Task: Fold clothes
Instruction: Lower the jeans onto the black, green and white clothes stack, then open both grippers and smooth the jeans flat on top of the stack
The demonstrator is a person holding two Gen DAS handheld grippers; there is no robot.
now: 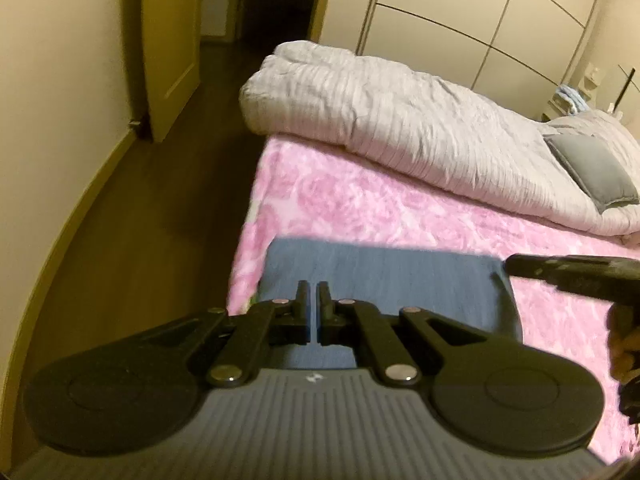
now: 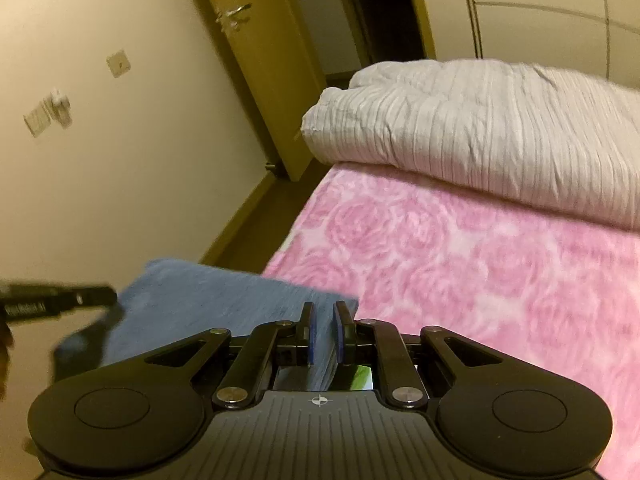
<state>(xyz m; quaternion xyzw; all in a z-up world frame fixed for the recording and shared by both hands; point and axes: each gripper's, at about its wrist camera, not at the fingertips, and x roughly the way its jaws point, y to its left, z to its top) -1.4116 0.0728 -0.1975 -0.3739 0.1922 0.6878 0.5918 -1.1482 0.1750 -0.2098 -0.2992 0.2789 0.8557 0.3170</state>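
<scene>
While both views were motion-blurred, the claw states were still readable. Left claw was pinched nearly shut, only a thin slit between the fingers, with the blue cloth running under and past the tips; cloth looked clamped in it, though the contact itself was blurred. Right claw was narrowed onto the same blue cloth, a fold of fabric visibly sandwiched between its blue pads (small gap, filled by cloth).

Pose: both claws were held side by side and level, pointing across the bed toward the far wall. Each wrist view caught the other claw's tip at its frame edge: right one at the left view's right side, left one at the right view's left side. So the cloth was stretched between them, raised just above the pink rose blanket.

Edges and room: the cloth's left end overhung the bed's foot edge, with dark wood floor below. Its far edge was straight and flat. Ahead was a wide bare strip of pink blanket, then a rolled grey duvet along the far side, carrying a small grey pillow. An open door stood well apart beyond the floor gap.
</scene>
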